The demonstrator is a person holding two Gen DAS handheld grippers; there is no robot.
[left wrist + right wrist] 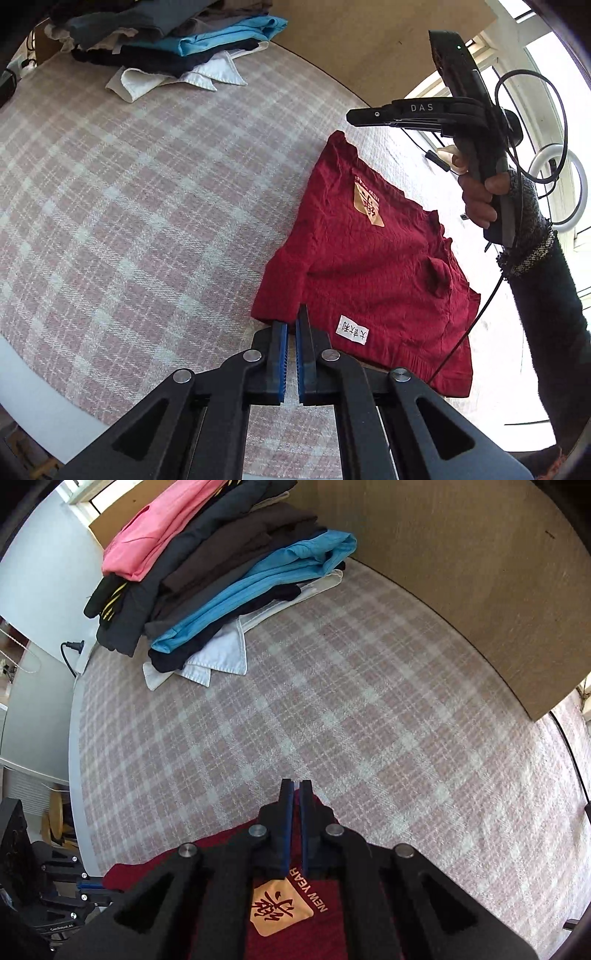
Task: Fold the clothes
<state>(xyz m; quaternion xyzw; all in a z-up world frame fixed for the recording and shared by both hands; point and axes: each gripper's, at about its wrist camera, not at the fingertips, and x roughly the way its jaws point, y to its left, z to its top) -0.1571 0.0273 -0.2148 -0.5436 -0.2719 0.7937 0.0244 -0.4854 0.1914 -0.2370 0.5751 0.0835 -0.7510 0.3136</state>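
Note:
A dark red garment (369,258) lies flat on the pink plaid tablecloth (147,203), with an orange square print (279,910) and a white label (352,329) showing. My left gripper (291,319) is shut on the near left corner of its hem. My right gripper (296,788) is shut on the far edge, and red cloth shows between its pads. In the left wrist view a hand (480,199) in a dark sleeve holds the right tool above the garment's far corner.
A stack of folded clothes (221,572), pink on top with blue and white lower down, sits at the far left of the table. A brown board (461,572) stands along the far side. The table's rounded edge (75,738) runs on the left. A ring light (569,192) stands by the window.

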